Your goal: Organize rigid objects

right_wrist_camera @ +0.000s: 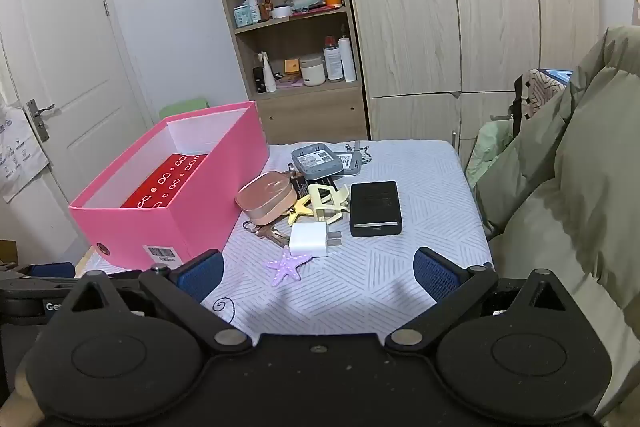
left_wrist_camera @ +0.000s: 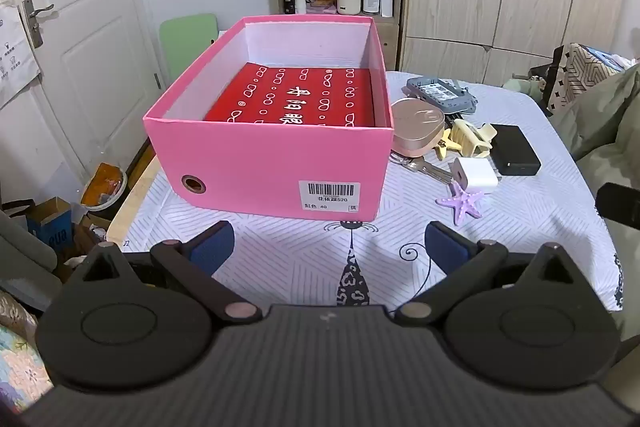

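A pink open box [left_wrist_camera: 264,167] stands on the table with a red box [left_wrist_camera: 296,99] lying inside; the pink box also shows in the right wrist view [right_wrist_camera: 208,203]. To its right lie a rose-gold case [right_wrist_camera: 266,201], a yellow hair claw [right_wrist_camera: 326,201], keys [right_wrist_camera: 272,235], a white charger [right_wrist_camera: 310,239], a purple starfish [right_wrist_camera: 286,267], a black power bank [right_wrist_camera: 374,209] and a grey device [right_wrist_camera: 316,159]. My left gripper [left_wrist_camera: 330,251] is open and empty in front of the pink box. My right gripper [right_wrist_camera: 318,273] is open and empty, just short of the starfish.
The table [right_wrist_camera: 380,291] has a striped white cloth. A green coat [right_wrist_camera: 580,187] lies at the right edge. A shelf unit [right_wrist_camera: 296,39] and wardrobes [right_wrist_camera: 480,27] stand behind. Clutter lies on the floor at the left [left_wrist_camera: 60,219].
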Action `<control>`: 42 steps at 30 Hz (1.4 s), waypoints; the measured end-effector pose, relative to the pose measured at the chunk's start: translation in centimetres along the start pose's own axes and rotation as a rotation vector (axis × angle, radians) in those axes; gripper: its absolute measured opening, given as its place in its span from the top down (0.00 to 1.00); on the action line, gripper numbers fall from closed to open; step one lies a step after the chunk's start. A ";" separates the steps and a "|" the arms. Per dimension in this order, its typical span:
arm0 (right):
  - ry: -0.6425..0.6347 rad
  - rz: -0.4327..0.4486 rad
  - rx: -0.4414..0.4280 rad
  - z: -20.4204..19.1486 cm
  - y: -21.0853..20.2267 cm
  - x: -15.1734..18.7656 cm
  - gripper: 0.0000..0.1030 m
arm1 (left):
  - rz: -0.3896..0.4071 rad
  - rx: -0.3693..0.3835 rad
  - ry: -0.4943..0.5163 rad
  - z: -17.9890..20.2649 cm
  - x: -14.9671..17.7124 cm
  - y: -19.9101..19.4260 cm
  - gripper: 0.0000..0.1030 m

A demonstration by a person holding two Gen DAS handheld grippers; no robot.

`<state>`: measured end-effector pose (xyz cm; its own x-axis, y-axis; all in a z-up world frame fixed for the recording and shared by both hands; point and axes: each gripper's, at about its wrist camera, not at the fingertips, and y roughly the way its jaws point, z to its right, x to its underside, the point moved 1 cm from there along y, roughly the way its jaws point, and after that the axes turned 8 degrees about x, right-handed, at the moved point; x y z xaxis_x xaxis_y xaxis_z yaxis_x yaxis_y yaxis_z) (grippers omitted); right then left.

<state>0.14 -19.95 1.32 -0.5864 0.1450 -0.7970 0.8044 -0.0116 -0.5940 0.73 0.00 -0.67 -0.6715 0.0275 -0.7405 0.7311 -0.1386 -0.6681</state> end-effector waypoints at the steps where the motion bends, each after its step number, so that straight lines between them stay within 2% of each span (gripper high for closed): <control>1: -0.001 0.000 0.001 0.0 0.0 0.0 0.01 | -0.009 -0.002 0.001 0.0 0.0 0.0 0.00; 42: 0.003 0.003 0.015 0.1 -0.1 0.1 0.01 | 0.009 0.053 0.020 0.4 0.1 -0.5 0.00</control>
<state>0.01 -19.99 1.29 -0.5836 0.1483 -0.7984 0.8046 -0.0273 -0.5932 0.24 -0.28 -0.34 -0.6623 0.0462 -0.7479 0.7289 -0.1917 -0.6573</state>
